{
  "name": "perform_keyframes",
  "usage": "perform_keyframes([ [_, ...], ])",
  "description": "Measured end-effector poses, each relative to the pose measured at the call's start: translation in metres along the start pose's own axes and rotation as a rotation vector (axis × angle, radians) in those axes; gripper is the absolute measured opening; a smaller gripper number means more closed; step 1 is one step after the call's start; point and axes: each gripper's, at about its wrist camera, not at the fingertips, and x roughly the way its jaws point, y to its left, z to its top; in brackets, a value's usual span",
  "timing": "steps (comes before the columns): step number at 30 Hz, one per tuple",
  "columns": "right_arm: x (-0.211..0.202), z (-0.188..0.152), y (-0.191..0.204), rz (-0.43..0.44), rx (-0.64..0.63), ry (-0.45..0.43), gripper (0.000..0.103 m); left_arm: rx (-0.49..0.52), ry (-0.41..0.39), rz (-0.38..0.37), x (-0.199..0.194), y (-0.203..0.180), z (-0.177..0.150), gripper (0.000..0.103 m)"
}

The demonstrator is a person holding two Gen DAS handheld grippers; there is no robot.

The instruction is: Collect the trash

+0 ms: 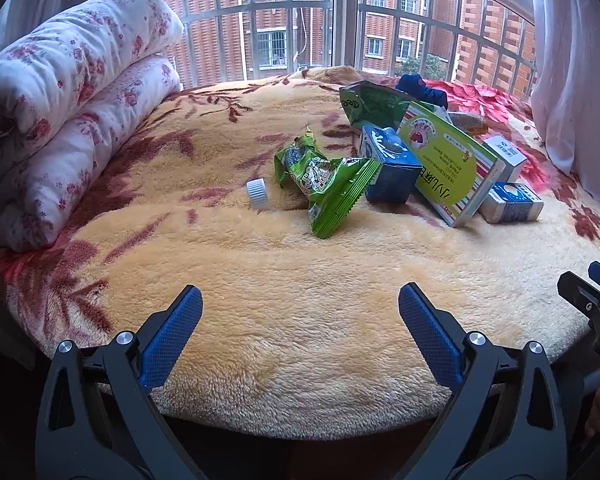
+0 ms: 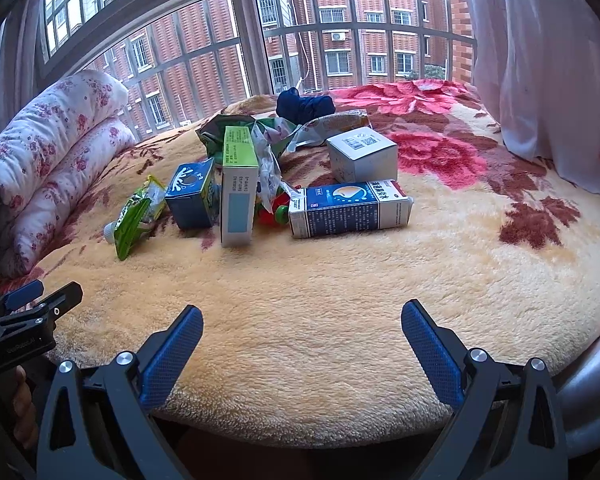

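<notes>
Trash lies in a pile on a plush yellow blanket (image 1: 300, 280). A green snack wrapper (image 1: 328, 184) and a white bottle cap (image 1: 257, 192) lie at the pile's left. A blue carton (image 1: 392, 168), a yellow-green medicine box (image 1: 448, 160), a white box (image 2: 362, 154) and a blue-white box (image 2: 350, 210) lie around them. My left gripper (image 1: 300, 300) is open and empty near the bed's front edge. My right gripper (image 2: 302, 320) is open and empty, also well short of the pile.
A rolled floral quilt (image 1: 68, 112) lies along the left. A dark blue cloth (image 2: 304, 106) sits behind the pile. A barred window (image 1: 300, 20) is behind the bed, a white curtain (image 2: 540, 60) on the right. A metal rail (image 2: 596, 392) shows at lower right.
</notes>
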Motion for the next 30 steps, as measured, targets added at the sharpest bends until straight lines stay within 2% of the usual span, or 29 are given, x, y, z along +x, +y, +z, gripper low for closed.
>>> perform_keyframes([
  [30,0.0053,-0.0012,-0.0033,0.005,0.015,0.013,0.098,-0.013,0.030,-0.031,0.0073,-0.0002,-0.0017,0.096],
])
